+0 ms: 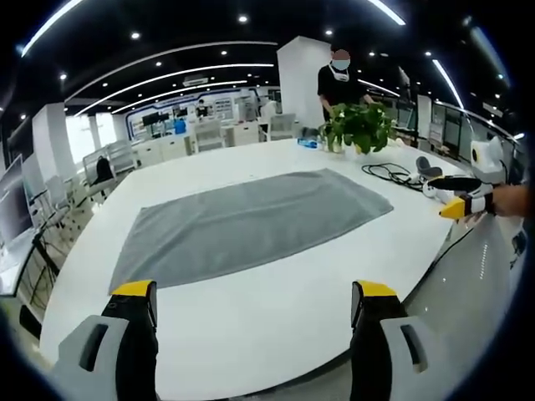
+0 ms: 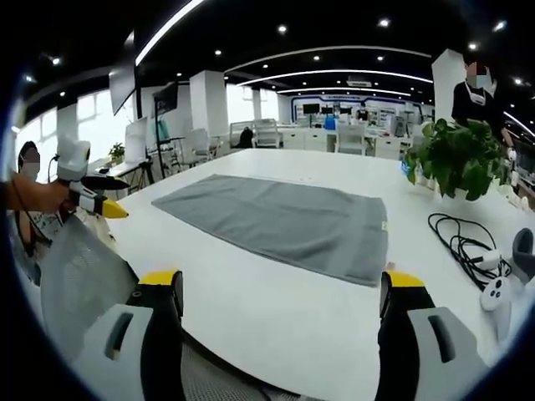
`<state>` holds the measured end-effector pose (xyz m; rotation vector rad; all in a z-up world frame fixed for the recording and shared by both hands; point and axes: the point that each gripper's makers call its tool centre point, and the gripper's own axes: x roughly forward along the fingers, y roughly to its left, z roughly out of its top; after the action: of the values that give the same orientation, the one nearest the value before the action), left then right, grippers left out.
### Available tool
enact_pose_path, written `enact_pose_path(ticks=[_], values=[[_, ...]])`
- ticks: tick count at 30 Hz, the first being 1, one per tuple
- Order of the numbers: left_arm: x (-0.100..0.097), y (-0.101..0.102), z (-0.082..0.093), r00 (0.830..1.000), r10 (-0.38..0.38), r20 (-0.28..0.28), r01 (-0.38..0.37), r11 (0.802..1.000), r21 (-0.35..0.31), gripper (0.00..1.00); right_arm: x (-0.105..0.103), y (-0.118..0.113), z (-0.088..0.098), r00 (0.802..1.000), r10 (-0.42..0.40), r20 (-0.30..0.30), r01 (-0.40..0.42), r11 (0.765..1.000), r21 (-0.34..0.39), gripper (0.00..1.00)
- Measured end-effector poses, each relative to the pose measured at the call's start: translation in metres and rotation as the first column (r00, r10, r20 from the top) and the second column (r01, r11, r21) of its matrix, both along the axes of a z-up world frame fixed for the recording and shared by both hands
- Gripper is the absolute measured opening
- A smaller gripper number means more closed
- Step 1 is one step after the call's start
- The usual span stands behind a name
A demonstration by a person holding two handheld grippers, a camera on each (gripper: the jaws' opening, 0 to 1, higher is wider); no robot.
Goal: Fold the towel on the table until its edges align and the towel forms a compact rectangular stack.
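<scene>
Here, both tools hang off the near edge of the white surface (image 1: 276,334), each with its jaws spread wide and nothing between them. The left tool (image 1: 255,305) looks across bare tabletop at the grey towel (image 1: 251,221), which lies flat and fully opened, well apart from the jaw tips. In the left gripper view the towel's long axis runs from lower left to upper right; the right tool (image 2: 280,292) sees the same towel (image 2: 280,221) stretching from upper left to its near right corner. That right-hand short end lies closer to the right tool, the far left end closer to the left, so a first fold looks likeliest along the long axis, each tool taking its own end. Beyond the towel stand a potted plant (image 1: 361,127) and a coiled black cable (image 2: 458,238).
</scene>
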<state>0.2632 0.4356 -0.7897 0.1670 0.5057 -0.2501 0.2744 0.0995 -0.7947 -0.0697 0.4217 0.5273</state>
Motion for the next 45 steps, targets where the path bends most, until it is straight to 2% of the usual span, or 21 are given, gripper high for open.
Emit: enact_pose_path(ticks=[8, 13, 22, 24, 31, 37, 42, 45], values=[[0.001, -0.020, 0.005, 0.998, -0.055, -0.008, 0.055, 0.998, 0.008, 0.99, 0.001, -0.011, 0.008, 1.000, -0.014, 0.001, 0.014, 1.000, -0.007, 0.99], [0.010, -0.039, 0.015, 0.993, -0.117, 0.003, 0.117, 0.993, 0.005, 0.98, 0.005, -0.021, 0.017, 0.999, -0.032, 0.012, 0.032, 0.999, -0.029, 0.98], [0.031, -0.070, 0.023, 0.971, -0.236, 0.026, 0.237, 0.972, -0.007, 0.97, 0.012, -0.034, 0.038, 0.998, -0.056, 0.040, 0.057, 0.998, -0.041, 0.96], [0.034, -0.078, 0.025, 0.964, -0.263, 0.027, 0.264, 0.965, -0.015, 0.97, 0.013, -0.037, 0.040, 0.998, -0.060, 0.037, 0.062, 0.996, -0.063, 0.96], [0.037, -0.114, 0.028, 0.922, -0.386, 0.031, 0.386, 0.922, -0.018, 0.96, 0.023, -0.051, 0.056, 0.994, -0.104, 0.036, 0.107, 0.991, -0.076, 0.94], [0.044, -0.147, 0.031, 0.877, -0.479, 0.032, 0.480, 0.875, -0.054, 0.93, 0.036, -0.060, 0.072, 0.993, -0.113, 0.040, 0.117, 0.986, -0.119, 0.91], [0.051, -0.175, 0.037, 0.827, -0.559, 0.056, 0.561, 0.825, -0.067, 0.92, 0.045, -0.067, 0.083, 0.990, -0.135, 0.039, 0.139, 0.983, -0.121, 0.87], [0.054, -0.185, 0.037, 0.809, -0.585, 0.059, 0.587, 0.807, -0.064, 0.92, 0.053, -0.072, 0.092, 0.989, -0.142, 0.050, 0.148, 0.981, -0.126, 0.87]])
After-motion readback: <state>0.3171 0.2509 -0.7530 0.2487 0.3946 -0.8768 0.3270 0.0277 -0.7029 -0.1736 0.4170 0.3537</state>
